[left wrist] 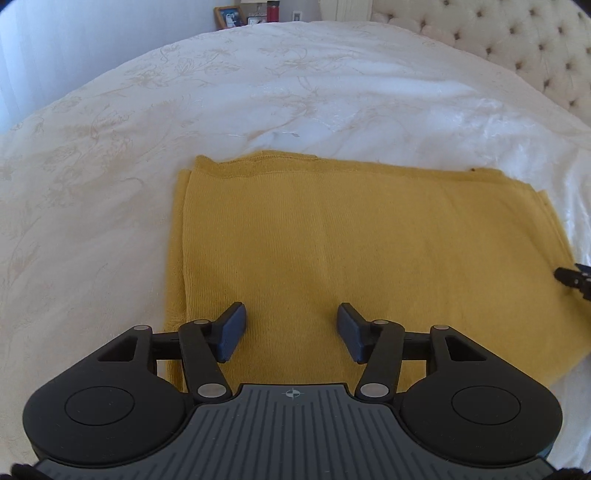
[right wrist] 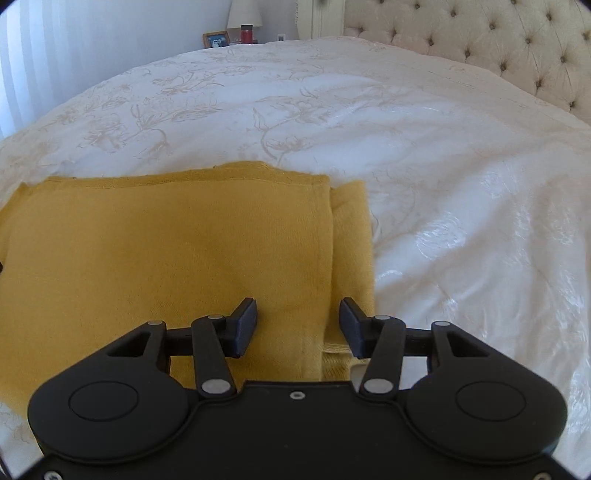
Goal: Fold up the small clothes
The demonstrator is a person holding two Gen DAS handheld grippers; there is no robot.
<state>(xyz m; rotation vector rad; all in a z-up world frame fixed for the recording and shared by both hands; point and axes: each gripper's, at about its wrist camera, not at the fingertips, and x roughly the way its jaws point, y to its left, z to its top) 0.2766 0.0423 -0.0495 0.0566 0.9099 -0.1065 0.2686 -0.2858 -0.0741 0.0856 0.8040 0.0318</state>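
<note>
A mustard-yellow knit garment lies folded flat into a rectangle on the white bed; it also shows in the right wrist view. My left gripper is open and empty, hovering over the garment's near left part. My right gripper is open and empty over the garment's near right edge, where a narrow under-layer sticks out past the top fold. A tip of the right gripper shows at the far right of the left wrist view.
The white floral bedspread spreads all around the garment. A tufted cream headboard stands at the right. A nightstand at the back holds a picture frame, a red jar and a lamp.
</note>
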